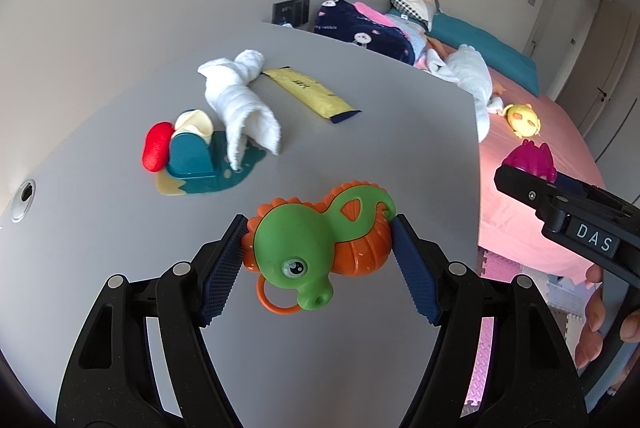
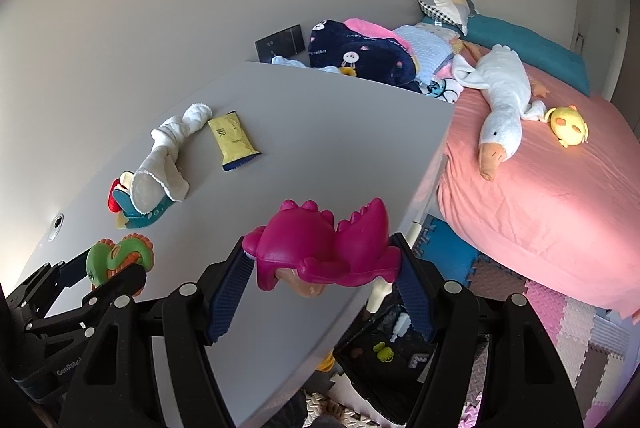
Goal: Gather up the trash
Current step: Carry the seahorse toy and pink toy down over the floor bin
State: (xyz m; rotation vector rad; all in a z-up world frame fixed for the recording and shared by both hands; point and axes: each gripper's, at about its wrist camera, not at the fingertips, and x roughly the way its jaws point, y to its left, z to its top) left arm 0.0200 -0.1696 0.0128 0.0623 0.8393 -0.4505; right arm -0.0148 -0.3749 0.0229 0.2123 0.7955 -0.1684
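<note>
The yellow wrapper (image 1: 310,93), the flat piece of trash, is lying on the grey desk (image 1: 360,155) in the left wrist view, well beyond the left claw (image 1: 318,248) and just beside a twisted white cloth (image 1: 244,99). The left claw is gripping a green and orange seahorse toy (image 1: 316,248), its blue pads pressing on both sides of the toy above the desk. Near the cloth a teal toy (image 1: 196,163) is sitting with a red piece (image 1: 156,147) at its side. At the right edge the right claw (image 1: 524,173) is showing with a magenta toy (image 1: 530,157) in it, and fingers (image 1: 592,324) are curling round its handle.

In the right wrist view the right claw (image 2: 322,260) is clamping the magenta dinosaur toy (image 2: 320,248) between its blue pads, over the desk's near edge (image 2: 320,147). The wrapper (image 2: 232,139) is resting farther back on the desk, next to the white cloth (image 2: 168,155). The seahorse (image 2: 116,260) is appearing at the left in the left claw (image 2: 116,268). On the pink bed (image 2: 540,207) to the right a white plush goose (image 2: 502,99) is lying beside a small yellow plush (image 2: 568,125).
</note>
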